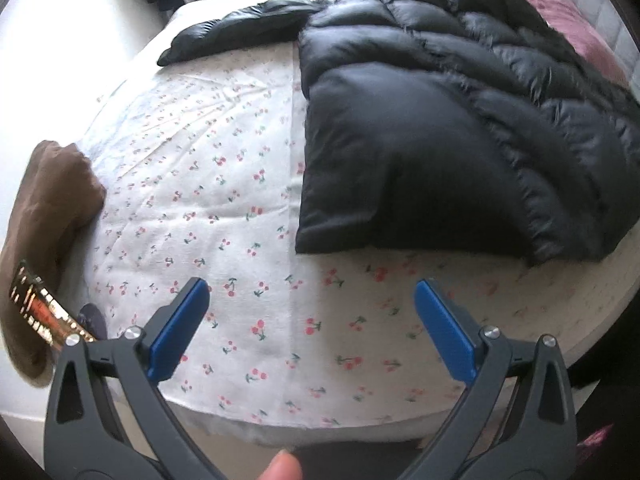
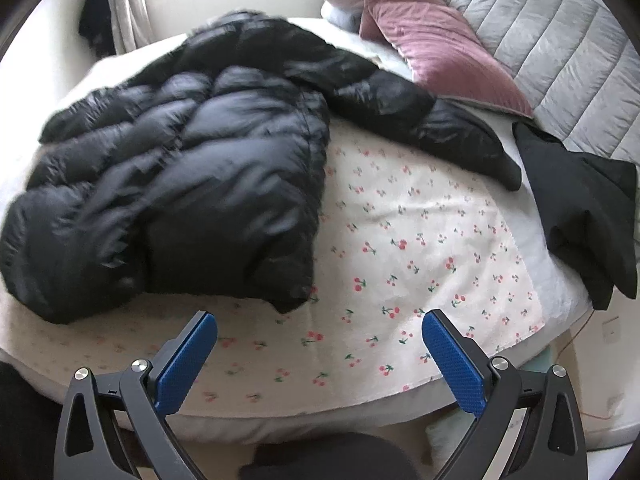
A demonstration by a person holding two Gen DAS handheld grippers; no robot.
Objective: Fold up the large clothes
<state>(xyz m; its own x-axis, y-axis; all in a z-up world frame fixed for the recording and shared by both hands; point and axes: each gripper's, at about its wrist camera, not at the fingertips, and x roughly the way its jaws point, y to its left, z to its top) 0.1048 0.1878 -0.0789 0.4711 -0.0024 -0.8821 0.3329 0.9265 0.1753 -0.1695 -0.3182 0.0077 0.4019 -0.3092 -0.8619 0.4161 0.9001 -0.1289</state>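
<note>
Jacket on the bed, ahead of both grippers

The jacket [image 2: 180, 184] lies on the patterned sheet [image 2: 420, 260], ahead and to the left of the right gripper [image 2: 320, 344], and ahead and to the right of the left gripper [image 1: 312, 308]. One sleeve [image 2: 460, 132] stretches to the right, toward a pillow [image 2: 440, 52] behind it. A folded garment [image 2: 592, 216] lies far right of this gripper. Another garment [image 1: 44, 232] lies at the bed edge, left of the left gripper.

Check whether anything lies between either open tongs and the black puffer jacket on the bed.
Nothing visible does. Only bare cherry-print sheet separates the left tongs and right tongs from the black puffer jacket.
</note>
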